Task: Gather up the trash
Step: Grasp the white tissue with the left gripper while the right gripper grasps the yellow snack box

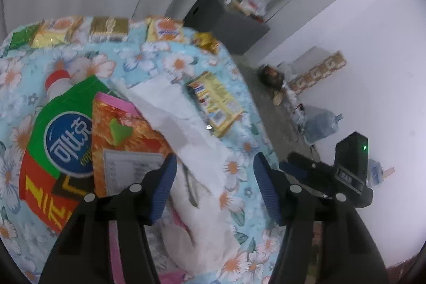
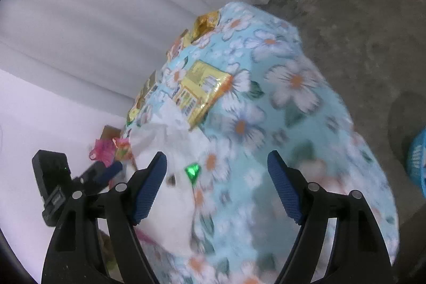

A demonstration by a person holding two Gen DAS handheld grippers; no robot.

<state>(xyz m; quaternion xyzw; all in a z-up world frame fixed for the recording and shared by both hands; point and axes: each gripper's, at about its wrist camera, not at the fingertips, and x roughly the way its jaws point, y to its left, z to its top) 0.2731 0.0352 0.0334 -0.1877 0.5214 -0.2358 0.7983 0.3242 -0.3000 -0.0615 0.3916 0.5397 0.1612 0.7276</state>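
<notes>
The crumpled white tissue (image 1: pixel 183 124) lies on the floral tabletop (image 1: pixel 165 57), running diagonally up-left from directly between the left gripper's (image 1: pixel 214 172) spread, empty jaws; the right gripper (image 2: pixel 217 177), also spread and empty, hovers beside it.

The left gripper (image 1: pixel 214 172) is held with its jaws apart above white crumpled paper (image 1: pixel 183 121) on a floral tablecloth (image 1: pixel 149 57). A green snack bag (image 1: pixel 57 129) and an orange wrapper (image 1: pixel 125 135) are seen at left (overlapping), a yellow packet (image 1: pixel 215 103) beyond; 4 more packets line the far edge.
</notes>
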